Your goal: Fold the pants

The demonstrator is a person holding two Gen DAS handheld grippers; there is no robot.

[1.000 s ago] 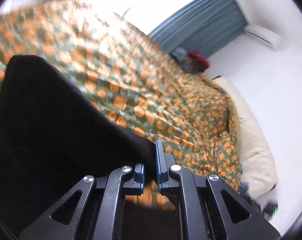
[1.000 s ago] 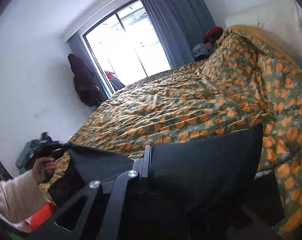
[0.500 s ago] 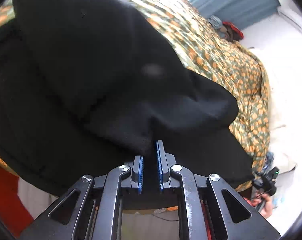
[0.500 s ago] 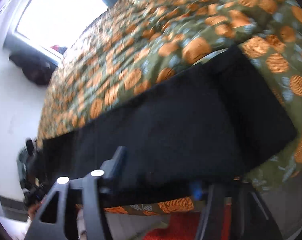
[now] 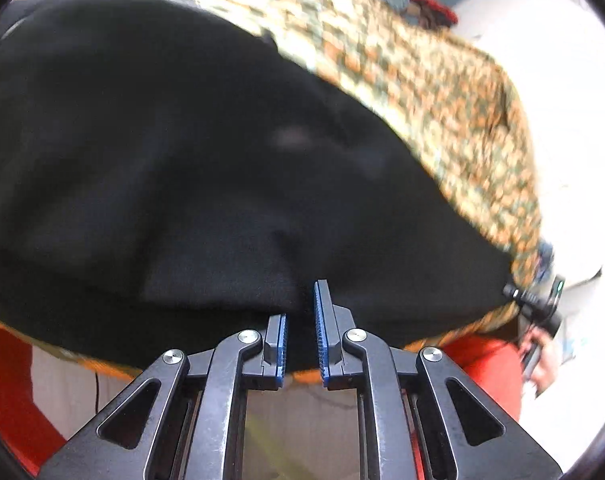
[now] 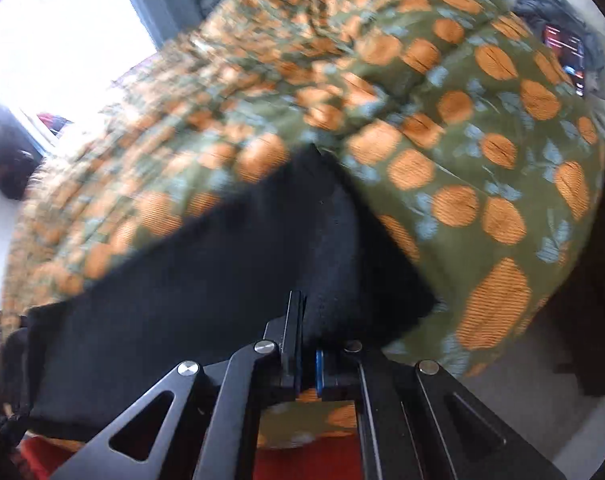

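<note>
Nearest in my left wrist view, my left gripper (image 5: 300, 322) has its blue ribbed pads (image 5: 321, 332) narrowly apart with black cloth between them; I judge it pinches the near edge of the black pants (image 5: 190, 152). In the right wrist view, my right gripper (image 6: 308, 344) is nearly closed on another part of the same edge. The pants lie spread on the bed, near its front edge. To fold well, I should keep both pinches level, hold the edge taut between them, and lay it squarely so no wrinkle gets trapped. The pants look soft, matte and limp. Beyond them stretches a quilted green bedspread (image 6: 482, 152) printed with orange rounds, rumpled into ridges. Farthest back, a blurred bright window (image 6: 62, 32).
</note>
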